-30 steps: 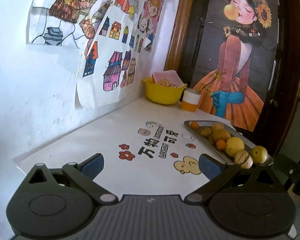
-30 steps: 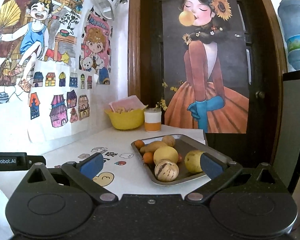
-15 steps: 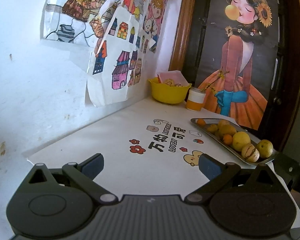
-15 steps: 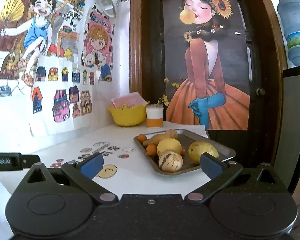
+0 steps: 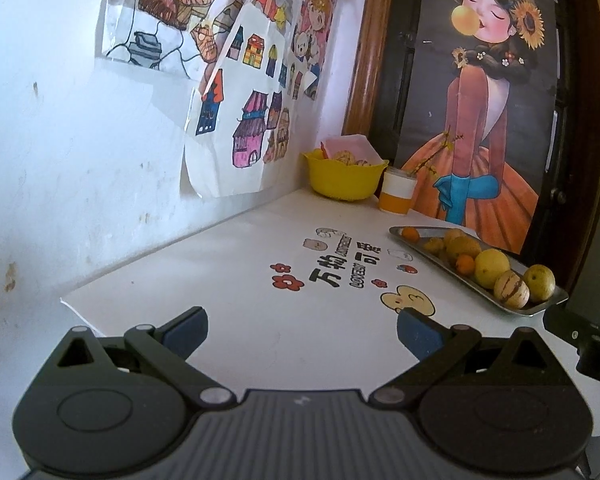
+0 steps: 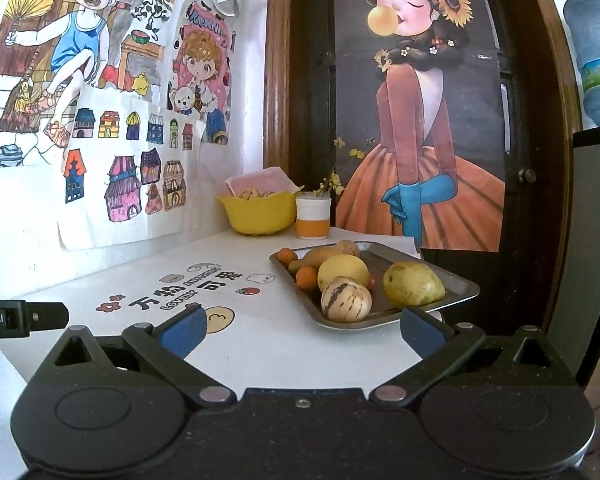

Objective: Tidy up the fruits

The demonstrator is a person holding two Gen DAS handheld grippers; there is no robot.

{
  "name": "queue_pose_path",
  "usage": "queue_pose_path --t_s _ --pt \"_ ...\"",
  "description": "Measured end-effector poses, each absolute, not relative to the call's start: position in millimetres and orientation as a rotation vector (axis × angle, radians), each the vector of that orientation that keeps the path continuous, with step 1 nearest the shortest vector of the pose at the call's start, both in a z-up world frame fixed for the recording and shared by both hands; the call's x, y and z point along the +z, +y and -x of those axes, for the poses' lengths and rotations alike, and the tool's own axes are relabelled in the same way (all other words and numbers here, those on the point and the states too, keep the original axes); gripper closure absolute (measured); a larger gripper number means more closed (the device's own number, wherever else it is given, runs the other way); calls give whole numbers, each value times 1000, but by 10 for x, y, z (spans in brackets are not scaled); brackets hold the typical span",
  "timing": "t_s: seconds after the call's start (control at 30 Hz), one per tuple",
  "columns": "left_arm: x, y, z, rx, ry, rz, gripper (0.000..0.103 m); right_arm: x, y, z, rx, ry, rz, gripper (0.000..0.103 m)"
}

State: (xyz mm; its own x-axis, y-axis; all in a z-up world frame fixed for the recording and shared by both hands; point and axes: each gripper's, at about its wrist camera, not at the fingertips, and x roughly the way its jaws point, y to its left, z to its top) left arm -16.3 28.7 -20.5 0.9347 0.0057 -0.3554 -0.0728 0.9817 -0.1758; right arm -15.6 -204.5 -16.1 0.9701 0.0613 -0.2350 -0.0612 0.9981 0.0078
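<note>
A metal tray on the white table holds several fruits: a striped melon, a round yellow fruit, a pear and small oranges. In the left wrist view the same tray sits at the right with the striped melon near its front end. My right gripper is open and empty, just short of the tray's near edge. My left gripper is open and empty over the table's front, left of the tray.
A yellow bowl with snacks and a white-and-orange cup stand at the back corner. Paper drawings hang on the wall to the left. A dark door with a poster stands behind the table. Printed stickers mark the tabletop.
Both grippers have drawn back a little and tilted up, so the tray looks farther off. Both stay open and the fruits have not moved.
</note>
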Motion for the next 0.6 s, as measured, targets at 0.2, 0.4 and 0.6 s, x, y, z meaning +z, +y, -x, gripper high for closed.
queue_pose_path --t_s 0.2,0.4,0.6 --pt "-225 263 163 33 363 191 0 -190 -2046 141 59 236 1 1" --pt "-239 238 172 26 369 198 0 -206 -2040 140 58 237 2 1" --pt "-234 212 177 22 371 194 0 -204 -2037 147 57 236 2 1"
